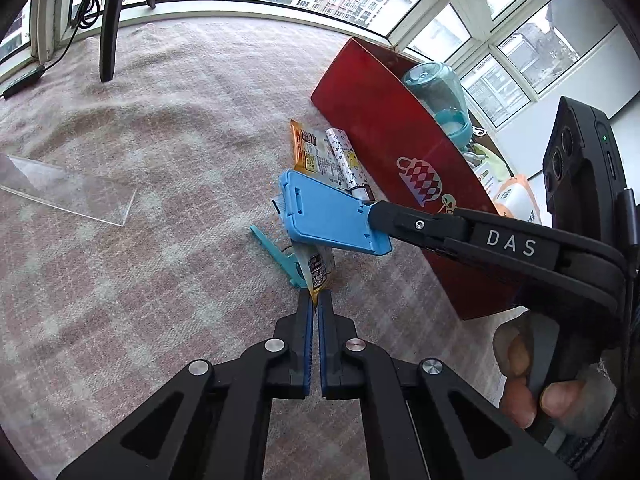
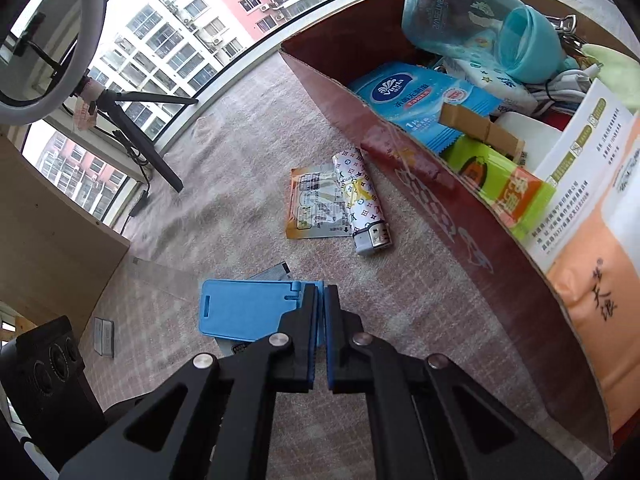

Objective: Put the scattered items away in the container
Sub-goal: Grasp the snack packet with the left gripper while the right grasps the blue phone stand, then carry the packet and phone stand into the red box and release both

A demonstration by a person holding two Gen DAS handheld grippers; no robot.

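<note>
The red cardboard box stands at the right, full of packets and a teal bottle; it also shows in the right wrist view. My right gripper is shut on a flat blue phone stand, held above the cloth; the stand also shows in the left wrist view. My left gripper is shut on the corner of a small orange-edged snack packet. A patterned lighter and an orange sachet lie beside the box. A teal clip lies on the cloth.
A pink checked cloth covers the surface. A clear plastic sheet lies at the left. A tripod leg and ring light stand by the window. A wooden board is at the left.
</note>
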